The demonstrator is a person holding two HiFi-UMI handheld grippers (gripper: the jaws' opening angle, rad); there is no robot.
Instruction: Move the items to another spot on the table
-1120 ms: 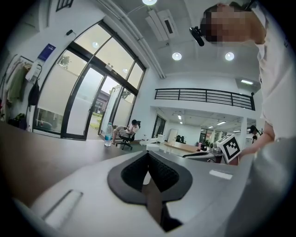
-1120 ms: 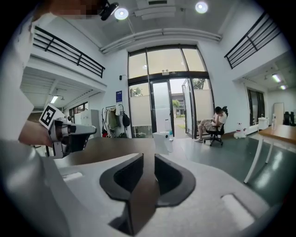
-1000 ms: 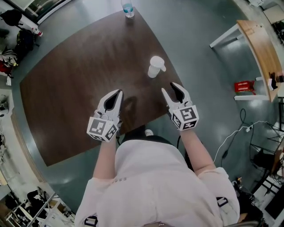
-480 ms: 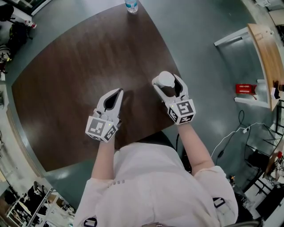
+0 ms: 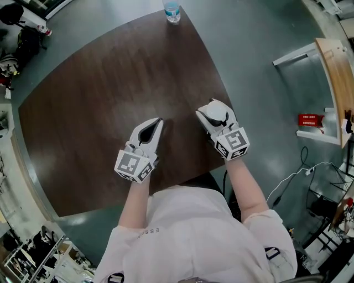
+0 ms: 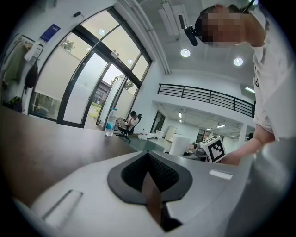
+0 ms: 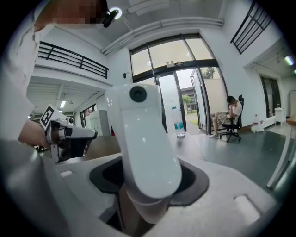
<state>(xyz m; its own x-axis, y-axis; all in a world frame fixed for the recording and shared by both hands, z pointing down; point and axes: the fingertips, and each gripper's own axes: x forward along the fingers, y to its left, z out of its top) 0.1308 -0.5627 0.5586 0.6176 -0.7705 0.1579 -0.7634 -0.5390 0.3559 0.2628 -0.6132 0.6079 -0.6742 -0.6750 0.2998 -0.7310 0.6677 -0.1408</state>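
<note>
- Mostly, the dark wood bench lies bare: a wide stretch of top runs left of and beyond both grippers, out to its far corner.
- At that far corner stands a water bottle, well apart from everything else.
- Grey floor surrounds the bench on all sides seen in the head view.
- Closest to an edge is the right gripper, which sits over the bench's near right corner, with the right-hand edge just beside it.
- Its jaws have just been closing and now clamp a white cup between them.
- Whether the cup's base touches the wood I cannot tell.
- Further in from the edges, the left gripper hangs over the near part of the bench, near the right one but apart from it, jaws together with nothing between them.
- Seen from the right gripper view, the cup is smooth and glossy, narrowing toward its base, with a white lid that bears one small dark round hole.
</note>
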